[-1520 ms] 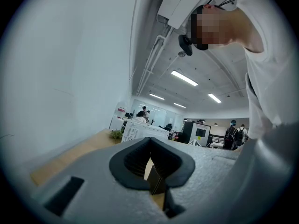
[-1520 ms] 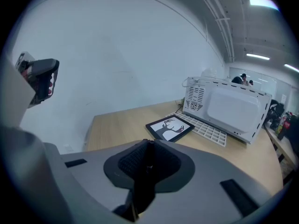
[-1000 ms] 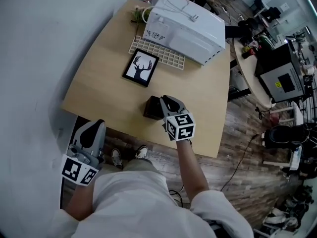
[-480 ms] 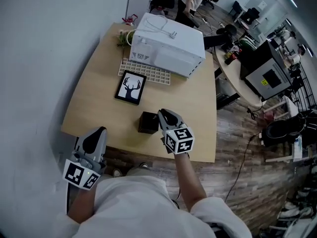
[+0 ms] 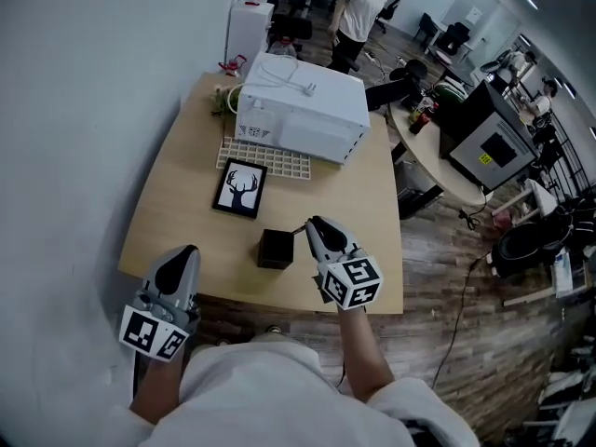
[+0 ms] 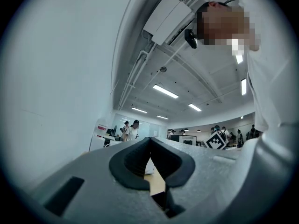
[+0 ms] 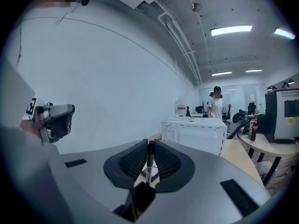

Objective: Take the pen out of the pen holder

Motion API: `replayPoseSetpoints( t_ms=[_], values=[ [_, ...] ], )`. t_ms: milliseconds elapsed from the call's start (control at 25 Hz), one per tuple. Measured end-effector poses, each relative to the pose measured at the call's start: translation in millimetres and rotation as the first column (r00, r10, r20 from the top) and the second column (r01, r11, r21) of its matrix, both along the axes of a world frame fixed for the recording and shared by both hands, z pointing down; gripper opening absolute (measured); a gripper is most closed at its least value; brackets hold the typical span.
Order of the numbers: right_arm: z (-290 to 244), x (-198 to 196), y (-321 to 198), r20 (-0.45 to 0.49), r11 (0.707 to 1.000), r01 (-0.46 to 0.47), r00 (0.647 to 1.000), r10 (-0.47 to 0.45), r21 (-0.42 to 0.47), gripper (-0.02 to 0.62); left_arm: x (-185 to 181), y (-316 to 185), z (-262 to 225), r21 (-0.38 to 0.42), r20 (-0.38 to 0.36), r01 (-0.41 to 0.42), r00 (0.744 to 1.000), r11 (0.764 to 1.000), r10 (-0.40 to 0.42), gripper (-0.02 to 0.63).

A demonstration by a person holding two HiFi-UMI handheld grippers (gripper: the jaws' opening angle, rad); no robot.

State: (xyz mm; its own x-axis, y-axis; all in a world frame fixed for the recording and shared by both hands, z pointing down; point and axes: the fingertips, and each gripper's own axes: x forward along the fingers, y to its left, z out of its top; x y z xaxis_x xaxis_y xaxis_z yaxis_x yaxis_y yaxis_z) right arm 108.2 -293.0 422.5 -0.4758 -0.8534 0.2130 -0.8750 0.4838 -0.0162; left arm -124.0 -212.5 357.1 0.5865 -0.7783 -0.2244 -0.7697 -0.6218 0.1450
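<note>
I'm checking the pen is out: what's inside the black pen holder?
Nothing sticks out of the pen holder; its dark interior can't be seen. The pen is pinched in the right hand-held gripper.

The pen holder [image 5: 277, 249] is a small black square box standing upright, just beside the deer picture [image 5: 239, 189] on its near right side. The pen [image 7: 149, 164] is thin and dark with a pale band. It stands upright, pinched in the right gripper [image 5: 314, 226], clear of the holder and farther right of the picture.
</note>
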Motion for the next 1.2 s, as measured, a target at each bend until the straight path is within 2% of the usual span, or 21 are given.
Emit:
replayPoseSetpoints(
  t_ms=[360, 800, 1200],
  values=[
    [-61, 24, 26, 0.037, 0.994, -0.021, 0.999, 0.017, 0.110, 0.043, 5, -18, -14, 0.030, -0.013, 0.004, 1.000, 1.000, -0.004, 0.014],
    [-123, 61, 65, 0.072, 0.967, -0.065, 0.996, 0.049, 0.247, 0.043, 23, -24, -32, 0.079, 0.006, -0.029, 1.000, 0.996, 0.029, 0.014],
    [-158, 87, 95, 0.101, 0.941, -0.124, 0.990, 0.097, 0.313, 0.043, -6, -17, -37, 0.082, -0.002, 0.049, 0.999, 0.995, -0.049, 0.014]
  ],
)
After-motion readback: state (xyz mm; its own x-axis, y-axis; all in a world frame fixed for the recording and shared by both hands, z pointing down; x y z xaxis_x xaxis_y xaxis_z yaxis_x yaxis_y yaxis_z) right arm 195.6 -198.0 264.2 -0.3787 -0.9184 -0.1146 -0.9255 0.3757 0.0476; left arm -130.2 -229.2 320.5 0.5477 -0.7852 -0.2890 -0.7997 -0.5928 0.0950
